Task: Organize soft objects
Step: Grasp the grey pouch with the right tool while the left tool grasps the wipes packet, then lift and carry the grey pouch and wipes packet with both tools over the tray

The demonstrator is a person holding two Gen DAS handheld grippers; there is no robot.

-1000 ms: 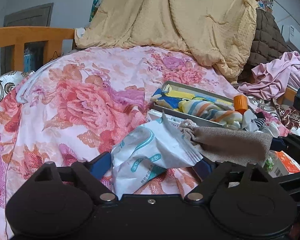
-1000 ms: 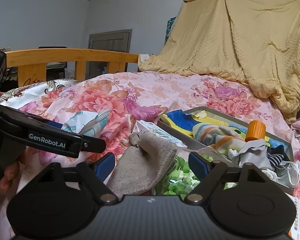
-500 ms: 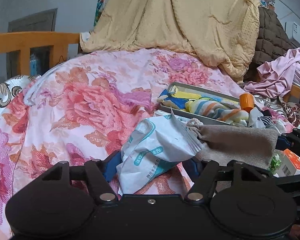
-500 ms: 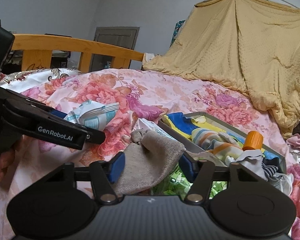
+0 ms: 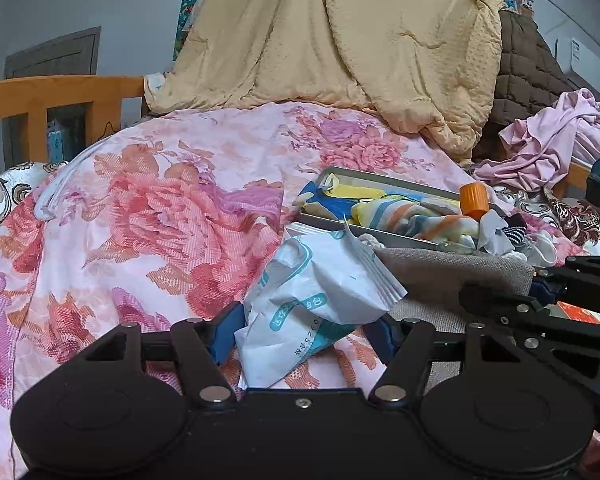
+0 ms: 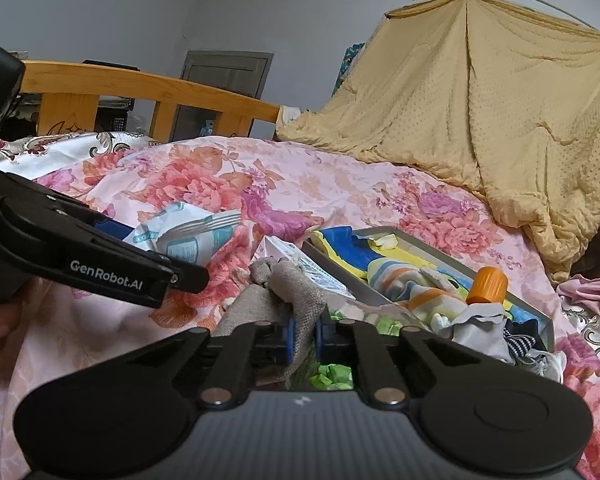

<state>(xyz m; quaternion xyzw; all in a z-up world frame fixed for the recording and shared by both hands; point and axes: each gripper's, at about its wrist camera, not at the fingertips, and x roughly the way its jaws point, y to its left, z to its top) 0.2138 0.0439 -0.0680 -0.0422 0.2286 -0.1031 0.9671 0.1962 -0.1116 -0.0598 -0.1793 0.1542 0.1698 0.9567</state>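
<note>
Floral bedspread (image 5: 148, 216); grey tray (image 6: 439, 249) holds striped cloth (image 6: 411, 292), orange-capped bottle (image 6: 487, 285).

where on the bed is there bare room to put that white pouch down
Free: the floral quilt left of the white pouch, running to the wooden rail, and the strip between the grey tray and the yellow blanket. Crowded: right of the pouch, with the tray, beige cloth, orange cap and pink clothes.

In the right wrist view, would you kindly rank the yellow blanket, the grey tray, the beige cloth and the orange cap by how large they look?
1. yellow blanket
2. grey tray
3. beige cloth, though it lies nearest the camera, pinched in the right gripper, so it looks larger than it is
4. orange cap
</note>
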